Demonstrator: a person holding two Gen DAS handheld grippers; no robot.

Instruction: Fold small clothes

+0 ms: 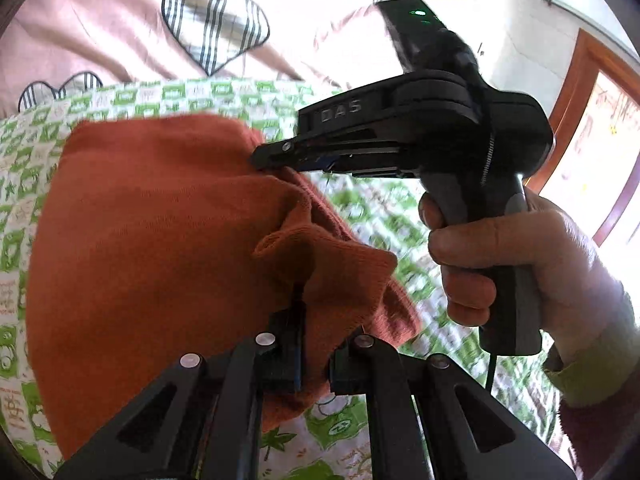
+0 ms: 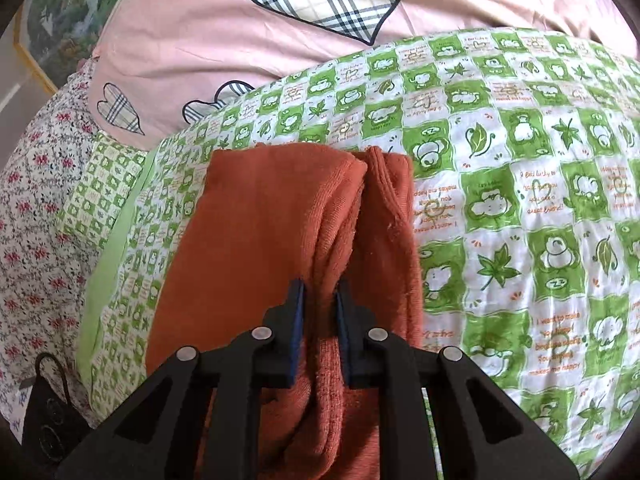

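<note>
In the left wrist view, nearest the camera, the left claw is pinched tight on a bunched fold of the rust-orange knitted garment, its two black fingers almost meeting with the cloth squeezed between them. From that grip the garment spreads away to the left over the green-and-white checked quilt with cartoon animals and leaves, which covers a bed. Just beyond, on the right, a person's hand wraps the grey pistol handle of the right claw, whose black body reaches in from the right; its tip sits on the far edge of the same garment. A yellow-green cuff over a dark red sleeve shows at the wrist. Farther back lies a pink duvet with plaid heart patches, and at far right a brown wooden door frame.

In the right wrist view, the right claw is closed on a ridge of the garment, the blue-padded fingers pressing a narrow pleat of ribbed cloth from both sides. The garment runs away from the claw as a long, doubled strip lying on the quilt, with a second folded layer just beside it on the right. Beyond the quilt sits the pink duvet, to the left a white floral-print sheet, and at far upper left a framed landscape picture.
</note>
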